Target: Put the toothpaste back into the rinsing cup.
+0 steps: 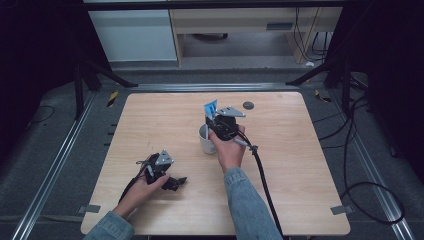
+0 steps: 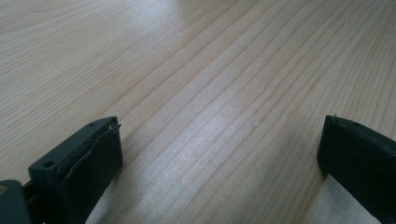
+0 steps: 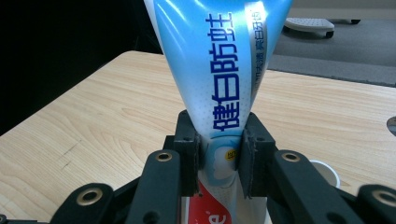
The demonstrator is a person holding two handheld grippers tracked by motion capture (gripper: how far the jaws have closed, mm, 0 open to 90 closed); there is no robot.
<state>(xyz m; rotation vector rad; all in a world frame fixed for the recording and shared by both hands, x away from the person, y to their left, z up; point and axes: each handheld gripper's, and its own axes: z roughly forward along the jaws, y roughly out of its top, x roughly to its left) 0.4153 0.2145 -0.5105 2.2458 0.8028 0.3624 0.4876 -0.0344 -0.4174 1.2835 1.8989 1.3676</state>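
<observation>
My right gripper [image 3: 219, 156] is shut on a blue and white toothpaste tube [image 3: 219, 70] that stands upright, its flat end up and its red lower part going down toward a white cup [image 3: 325, 171]. From above, the right gripper [image 1: 216, 120] is over the white cup [image 1: 204, 140] near the table's middle, with the tube's blue end [image 1: 210, 107] sticking up above it. My left gripper [image 1: 175, 182] lies low at the front left of the wooden table [image 1: 150, 120], held by a hand. Its jaws stand wide apart over bare wood [image 2: 219, 121], with nothing between them.
A small dark round disc [image 1: 248, 105] lies on the table behind the cup. A black cable [image 1: 262, 175] trails from the right gripper to the table's front edge. Metal rails and dark stands flank the table; white cabinets stand behind.
</observation>
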